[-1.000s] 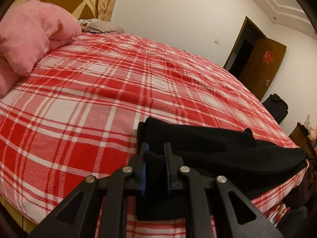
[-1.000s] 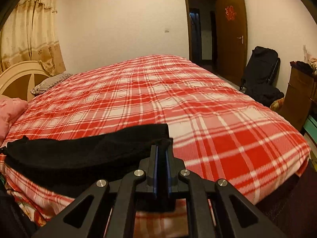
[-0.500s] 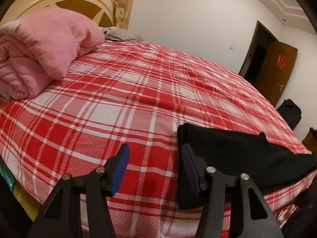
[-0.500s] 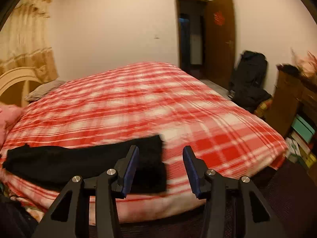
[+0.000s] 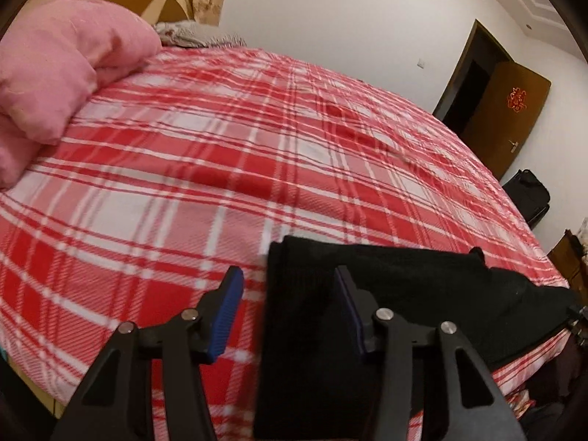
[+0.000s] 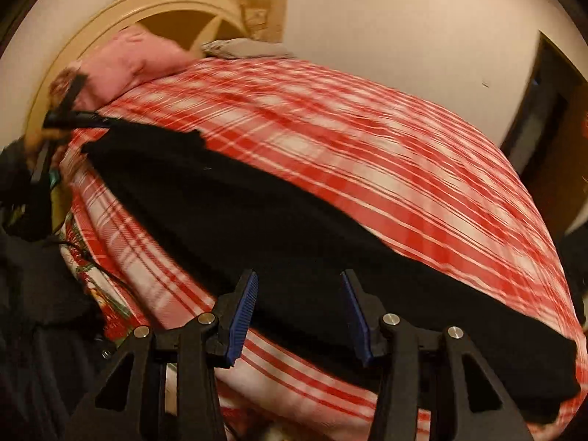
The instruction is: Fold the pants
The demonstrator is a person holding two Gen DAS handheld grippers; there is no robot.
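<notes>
We see the black pants [image 6: 279, 228] lying folded lengthwise in a long strip along the near edge of the bed [image 5: 257, 154], on its red-and-white plaid cover. One end of the strip sits under our left tongs [image 5: 288, 308]; the strip runs on towards the bed's far right corner in that view. The left tongs' jaws are closing but stand apart, with the pants' end edge between them and no pad pressing on the cloth. Our right tongs [image 6: 299, 308] hang spread over the middle of the strip, gripping nothing.

Beyond the pants the bed cover lies broad and bare, giving open room. A pink quilt [image 5: 62, 73] is heaped at the head end, near the headboard [image 6: 121, 22], with a grey pillow [image 5: 194, 35] behind it. An open brown door [image 5: 511, 117] and a black bag [image 5: 527, 193] stand past the foot, well apart from the pants.
</notes>
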